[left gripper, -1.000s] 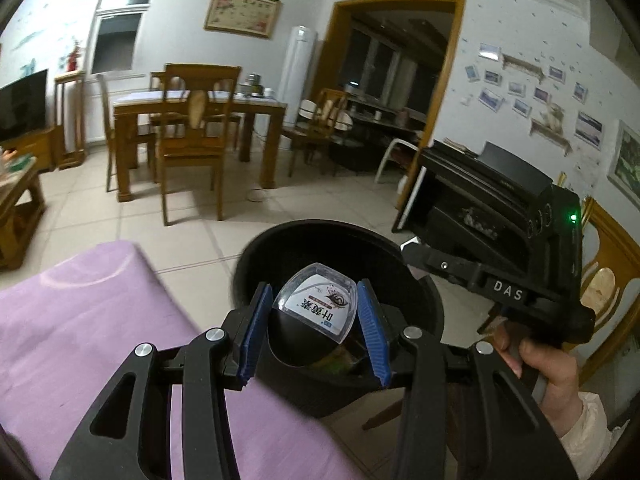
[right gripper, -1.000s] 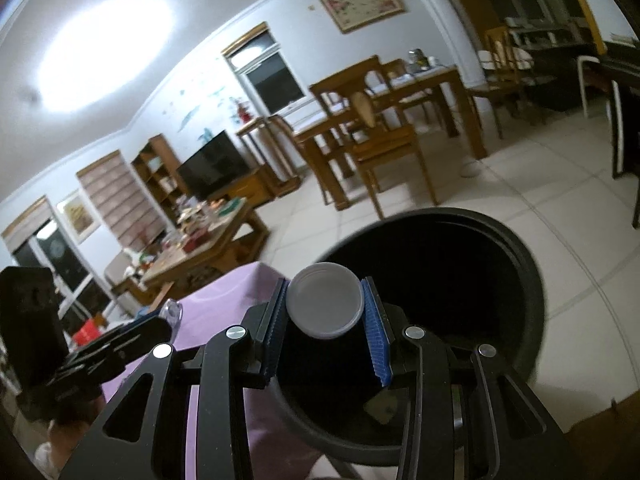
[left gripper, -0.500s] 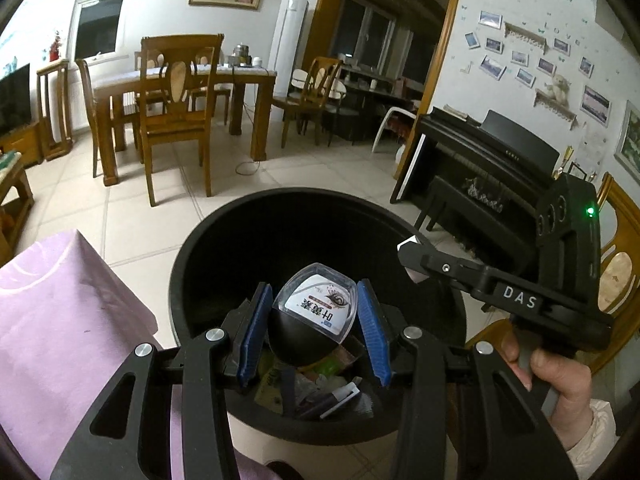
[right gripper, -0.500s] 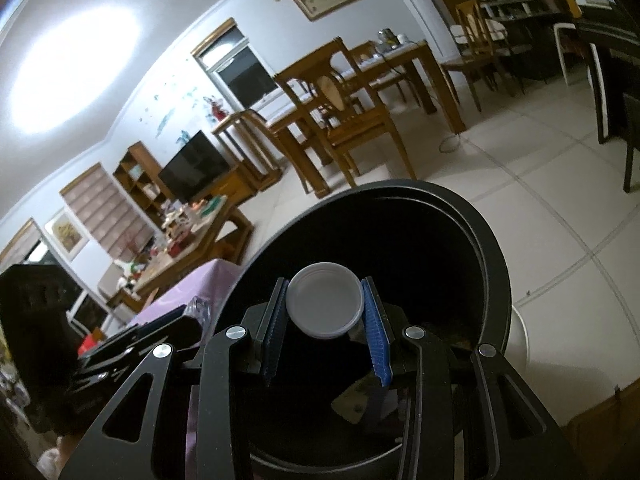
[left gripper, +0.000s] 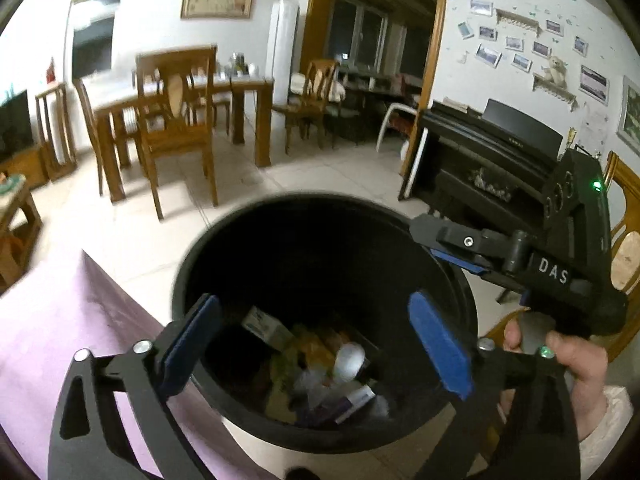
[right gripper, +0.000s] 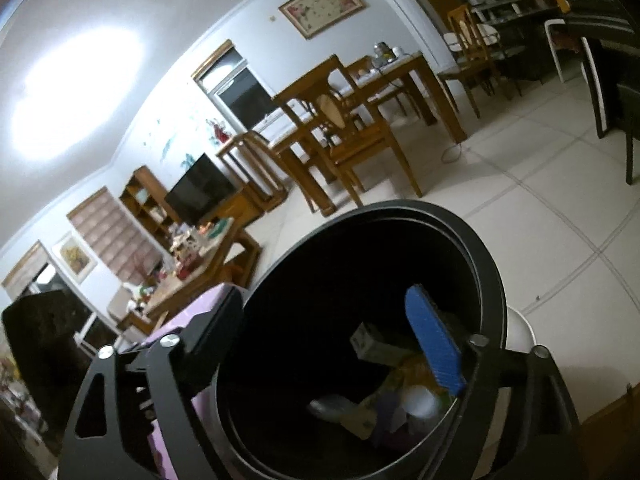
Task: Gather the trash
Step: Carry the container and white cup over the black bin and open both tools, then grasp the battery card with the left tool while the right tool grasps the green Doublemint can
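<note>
A black round trash bin [left gripper: 256, 236] stands on the floor beside the purple-covered table. It holds several pieces of trash, among them a white round lid [left gripper: 349, 360] and small boxes [left gripper: 267, 326]. My left gripper [left gripper: 316, 344] is open and empty above the bin's mouth. My right gripper [right gripper: 320, 344] is open and empty over the same bin [right gripper: 472, 248]; the trash [right gripper: 416, 400] lies below it. The right gripper's body also shows in the left wrist view [left gripper: 520, 256], held by a hand.
The purple tablecloth [left gripper: 60, 328] lies left of the bin. A wooden dining table with chairs [left gripper: 176, 120] stands beyond on the tiled floor. A black piano [left gripper: 492, 160] and a wooden chair [left gripper: 624, 232] are to the right. A cluttered low table [right gripper: 192, 264] is far left.
Both grippers have opened over the bin. The small labelled packet from the left and the white round lid from the right have dropped into the bin.
</note>
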Tool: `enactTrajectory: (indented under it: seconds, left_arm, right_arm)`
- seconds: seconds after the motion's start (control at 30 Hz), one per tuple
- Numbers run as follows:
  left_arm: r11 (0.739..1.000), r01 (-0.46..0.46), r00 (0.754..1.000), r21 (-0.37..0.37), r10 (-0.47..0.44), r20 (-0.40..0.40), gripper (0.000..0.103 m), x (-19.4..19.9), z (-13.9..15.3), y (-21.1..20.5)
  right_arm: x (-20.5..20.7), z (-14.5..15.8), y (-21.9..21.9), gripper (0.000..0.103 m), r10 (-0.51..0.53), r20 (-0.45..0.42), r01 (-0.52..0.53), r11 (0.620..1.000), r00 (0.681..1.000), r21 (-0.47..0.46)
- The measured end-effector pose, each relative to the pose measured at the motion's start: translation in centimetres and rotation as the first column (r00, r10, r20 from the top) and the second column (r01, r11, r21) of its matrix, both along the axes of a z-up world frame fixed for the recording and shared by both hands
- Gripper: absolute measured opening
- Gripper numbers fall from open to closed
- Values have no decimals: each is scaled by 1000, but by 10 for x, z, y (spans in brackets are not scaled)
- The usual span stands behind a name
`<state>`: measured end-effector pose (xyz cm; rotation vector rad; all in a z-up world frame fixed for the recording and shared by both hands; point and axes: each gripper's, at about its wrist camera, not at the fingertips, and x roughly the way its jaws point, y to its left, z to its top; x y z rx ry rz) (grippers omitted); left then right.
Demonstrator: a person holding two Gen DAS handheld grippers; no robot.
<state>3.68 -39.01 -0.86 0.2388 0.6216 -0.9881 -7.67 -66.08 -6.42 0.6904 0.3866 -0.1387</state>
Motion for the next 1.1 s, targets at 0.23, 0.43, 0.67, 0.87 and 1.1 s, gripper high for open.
enactTrajectory:
  seconds: [0.23, 0.43, 0.67, 0.87, 1.1]
  left_arm:
    - [1000, -18, 1000, 15, 18, 13, 97, -2, 6, 14]
    - [996, -90, 996, 11, 90, 13, 97, 0, 17, 54]
    - [971, -237, 972, -17, 237, -6, 97, 7, 33, 140]
    - [919, -394, 919, -19, 393, -19, 97, 13, 37, 228]
    - [852, -521, 844, 55, 523, -114, 96, 33, 14, 312]
  right_arm:
    - [-4, 6, 10, 94, 7, 10, -7, 1000, 1000, 15]
    - [-5, 7, 26, 95, 33, 2, -33, 999, 999, 26]
    - [16, 13, 69, 95, 130, -26, -130, 991, 991, 10]
    - [42, 25, 139, 95, 270, -64, -273, 961, 961, -50]
    - [65, 40, 225, 95, 402, -101, -412, 904, 910, -112]
